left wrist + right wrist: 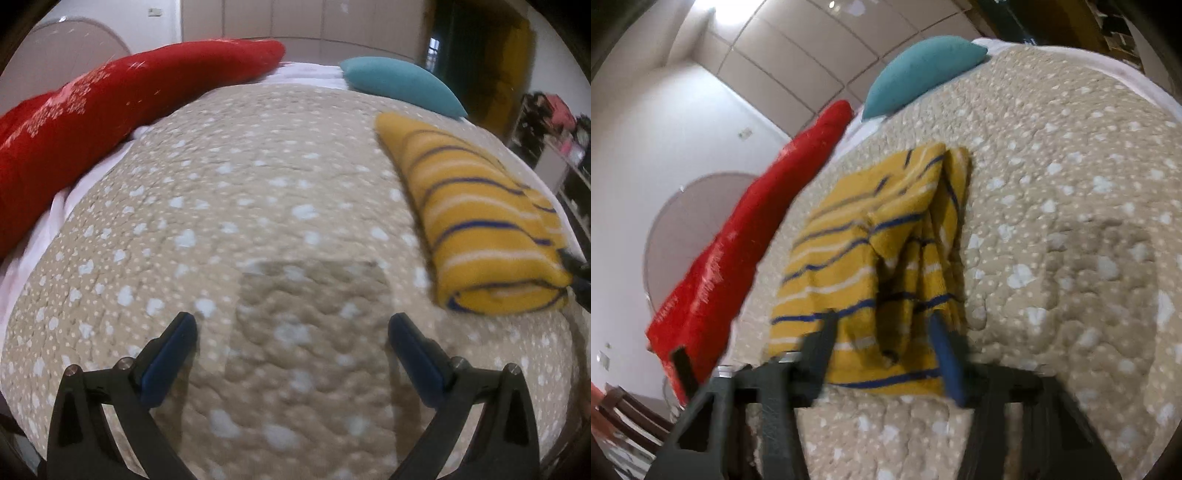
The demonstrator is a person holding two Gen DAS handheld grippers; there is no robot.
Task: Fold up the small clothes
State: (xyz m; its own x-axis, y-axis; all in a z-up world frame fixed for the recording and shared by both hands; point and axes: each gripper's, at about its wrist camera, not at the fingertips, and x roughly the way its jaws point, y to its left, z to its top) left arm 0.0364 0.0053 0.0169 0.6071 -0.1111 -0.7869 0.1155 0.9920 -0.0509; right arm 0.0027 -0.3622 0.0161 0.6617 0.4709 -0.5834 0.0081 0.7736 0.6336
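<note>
A folded yellow garment with blue and white stripes (480,218) lies on the beige spotted bedspread (258,184), at the right in the left wrist view. My left gripper (291,321) is open and empty above bare bedspread, well left of the garment. In the right wrist view the same garment (871,258) lies just ahead of my right gripper (882,325), whose fingers are spread apart at its near edge, one on each side of a fold, not closed on it. A dark tip of the right gripper shows at the garment's right end (576,269).
A long red pillow (110,118) lies along the bed's left side and a teal pillow (399,85) at the head. White sheet edge shows beside the red pillow. A round table (694,229) and a chair stand off the bed. Shelves stand at far right (565,155).
</note>
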